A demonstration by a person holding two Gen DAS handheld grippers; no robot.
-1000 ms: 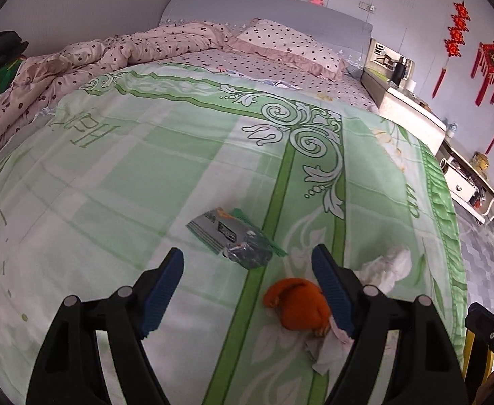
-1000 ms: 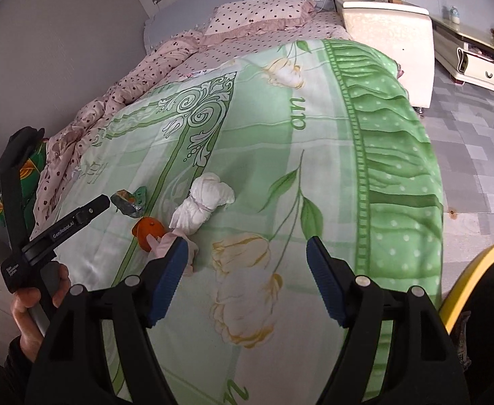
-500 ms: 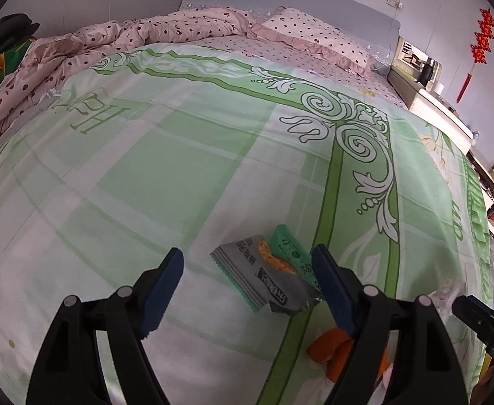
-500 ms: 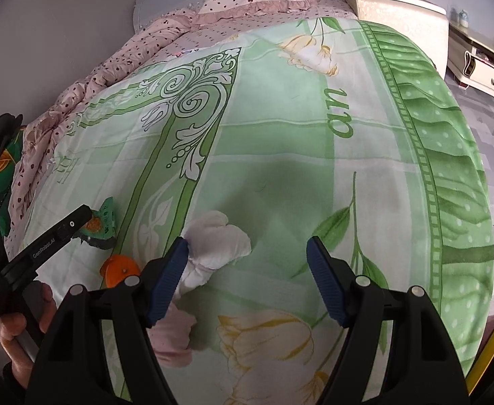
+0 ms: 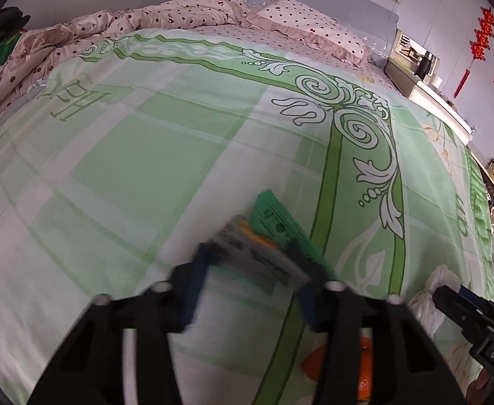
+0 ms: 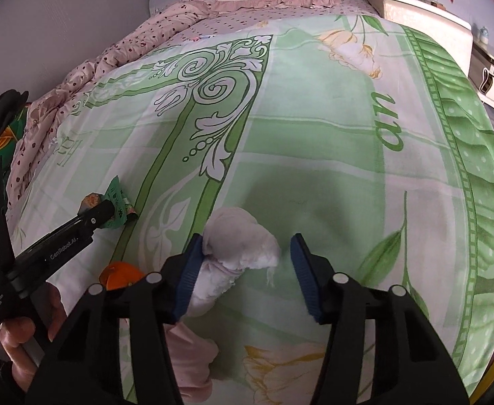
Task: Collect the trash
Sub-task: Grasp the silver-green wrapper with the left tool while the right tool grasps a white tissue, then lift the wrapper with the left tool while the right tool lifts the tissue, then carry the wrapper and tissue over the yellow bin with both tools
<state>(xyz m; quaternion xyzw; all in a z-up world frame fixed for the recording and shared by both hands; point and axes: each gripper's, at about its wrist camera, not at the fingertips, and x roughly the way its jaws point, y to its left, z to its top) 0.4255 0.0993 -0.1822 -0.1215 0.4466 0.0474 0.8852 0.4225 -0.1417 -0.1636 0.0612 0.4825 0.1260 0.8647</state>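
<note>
Snack wrappers (image 5: 264, 253) between closing left gripper (image 5: 247, 280) jaws, crumpled tissue (image 6: 243, 246) between closing right gripper (image 6: 243, 276) jaws, green bedspread (image 6: 314, 141).

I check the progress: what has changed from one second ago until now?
Both grippers came down onto the bed. The left gripper is closing around the snack wrappers; the right gripper is closing around the white tissue wad. The orange peel and green sheet stayed as they were.
</note>
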